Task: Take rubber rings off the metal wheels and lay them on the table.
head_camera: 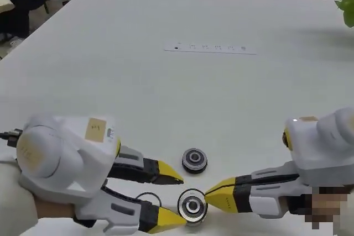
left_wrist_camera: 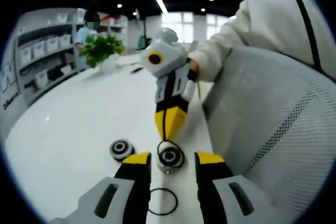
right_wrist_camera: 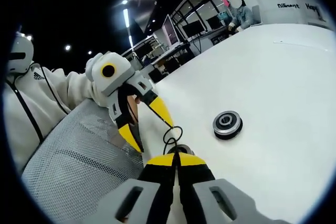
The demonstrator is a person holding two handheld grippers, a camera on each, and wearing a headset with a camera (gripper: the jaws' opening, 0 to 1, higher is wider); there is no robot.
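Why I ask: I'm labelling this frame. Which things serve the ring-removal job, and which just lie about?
Job: near wheel, far wheel, loose rubber ring, left gripper, right gripper.
Lying about: marked strip, plant leaves.

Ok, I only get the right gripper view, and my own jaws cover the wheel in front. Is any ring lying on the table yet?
Observer: Yes. In the left gripper view, one loose rubber ring lies flat on the table, between the left gripper's two jaws.
Operator: Where exactly is the wheel I'm covering?
Observer: The near wheel sits right between the left gripper's open yellow tips.
Operator: And what's behind my gripper?
Observer: Past the right gripper, a leafy green plant in a white pot stands near the table's far edge.
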